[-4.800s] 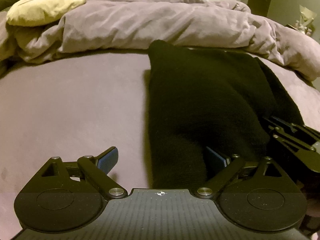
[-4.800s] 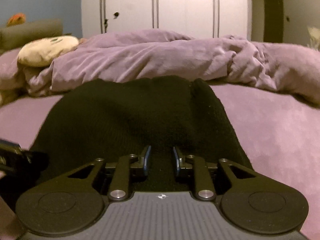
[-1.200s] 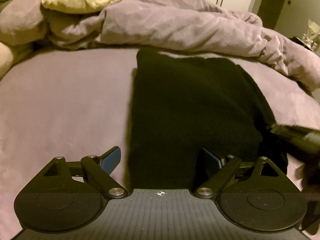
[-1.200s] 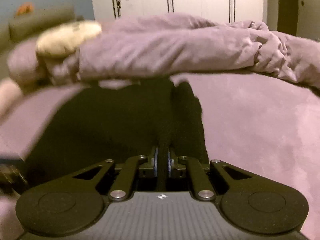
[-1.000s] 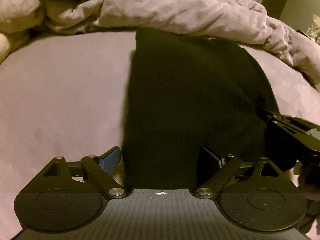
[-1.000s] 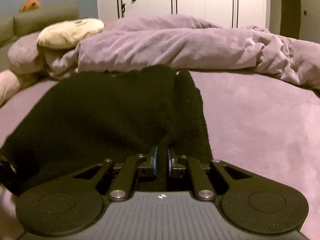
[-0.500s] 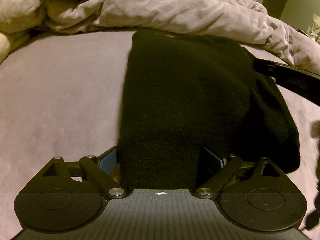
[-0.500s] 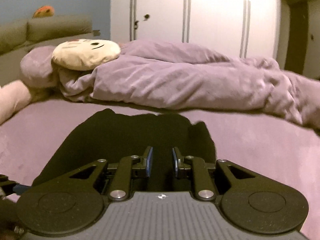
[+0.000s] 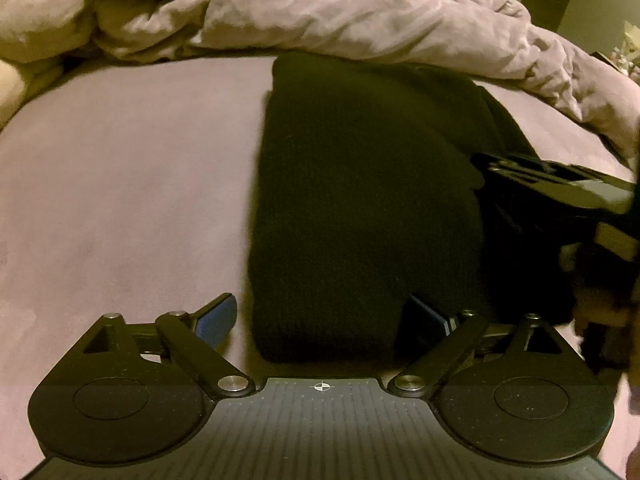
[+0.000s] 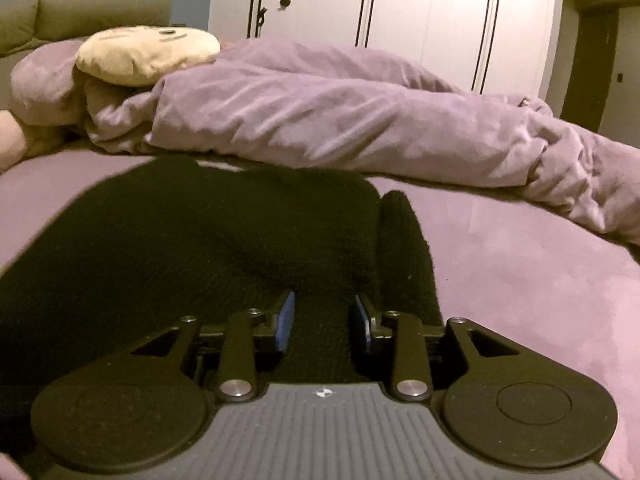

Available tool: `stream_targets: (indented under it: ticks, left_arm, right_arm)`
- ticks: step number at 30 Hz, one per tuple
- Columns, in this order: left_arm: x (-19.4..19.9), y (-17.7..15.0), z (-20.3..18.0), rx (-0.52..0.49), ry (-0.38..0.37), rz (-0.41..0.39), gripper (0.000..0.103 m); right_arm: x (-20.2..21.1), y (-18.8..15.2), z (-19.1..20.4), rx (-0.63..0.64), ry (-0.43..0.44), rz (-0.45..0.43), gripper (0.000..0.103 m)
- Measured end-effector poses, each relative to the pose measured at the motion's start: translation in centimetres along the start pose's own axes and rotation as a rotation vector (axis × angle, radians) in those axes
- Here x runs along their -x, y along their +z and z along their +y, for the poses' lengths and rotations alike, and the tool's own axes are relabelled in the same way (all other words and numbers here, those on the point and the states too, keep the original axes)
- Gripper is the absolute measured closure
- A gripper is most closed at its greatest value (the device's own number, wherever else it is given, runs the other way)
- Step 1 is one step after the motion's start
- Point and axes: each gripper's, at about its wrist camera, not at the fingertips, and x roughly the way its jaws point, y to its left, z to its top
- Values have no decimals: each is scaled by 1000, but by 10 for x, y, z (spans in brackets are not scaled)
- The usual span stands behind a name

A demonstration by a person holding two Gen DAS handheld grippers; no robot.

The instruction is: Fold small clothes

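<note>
The black knit garment lies flat on the purple bed sheet, folded into a long dark block that runs away from me toward the bunched purple duvet; its far edge sits right at the foot of that duvet. From my right wrist camera the same garment spreads across the left and middle of the view, with a narrow rolled strip standing along its right edge, just beside the main body.

My left gripper stands wide open at the near end of the fold: the left blue pad is over bare sheet, just beside the cloth, and the right one is at the cloth's near right corner. Nothing is pinched there that I can see.

My right gripper has just been opening; its jaws now stand narrowly apart with the black knit lying between them, and the blue pads show clear of the fabric rather than pressing it. In the left wrist view this gripper comes in from the right edge, over the garment's right side.

Farther out, a cream plush pillow rests on the duvet's left end, and white wardrobe doors fill the wall behind the bed.
</note>
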Motion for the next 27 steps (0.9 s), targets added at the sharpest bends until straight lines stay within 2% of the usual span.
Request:
stream_targets:
  ticks: [5, 7, 10, 13, 15, 17, 18, 22, 25, 27]
  left_arm:
    - [7, -9, 4, 19, 9, 4, 7]
    - [6, -9, 3, 36, 8, 14, 7]
    - [8, -6, 0, 50, 12, 11, 7]
    - [17, -3, -2, 48, 28, -32, 7]
    - [20, 3, -3, 23, 49, -70, 7]
    - [16, 12, -5, 1, 66, -84, 7]
    - [11, 18, -6, 0, 70, -81, 7]
    - [-7, 40, -12, 10, 77, -82, 7]
    - [-21, 49, -21, -13, 86, -76, 7]
    - [-30, 51, -26, -21, 93, -68, 4]
  right_arm:
    - [63, -31, -3, -108, 48, -21, 70]
    - [65, -46, -3, -94, 13, 24, 71]
    - [57, -56, -10, -86, 21, 59, 71]
    - [60, -43, -15, -113, 39, 73, 70]
    - [69, -38, -21, -165, 71, 33, 66]
    - [69, -34, -34, -255, 93, 17, 51]
    - [65, -32, -39, -292, 107, 19, 49]
    - [43, -22, -54, -362, 130, 46, 48]
    - [28, -13, -48, -296, 139, 51, 50]
    - [19, -11, -42, -256, 152, 61, 55]
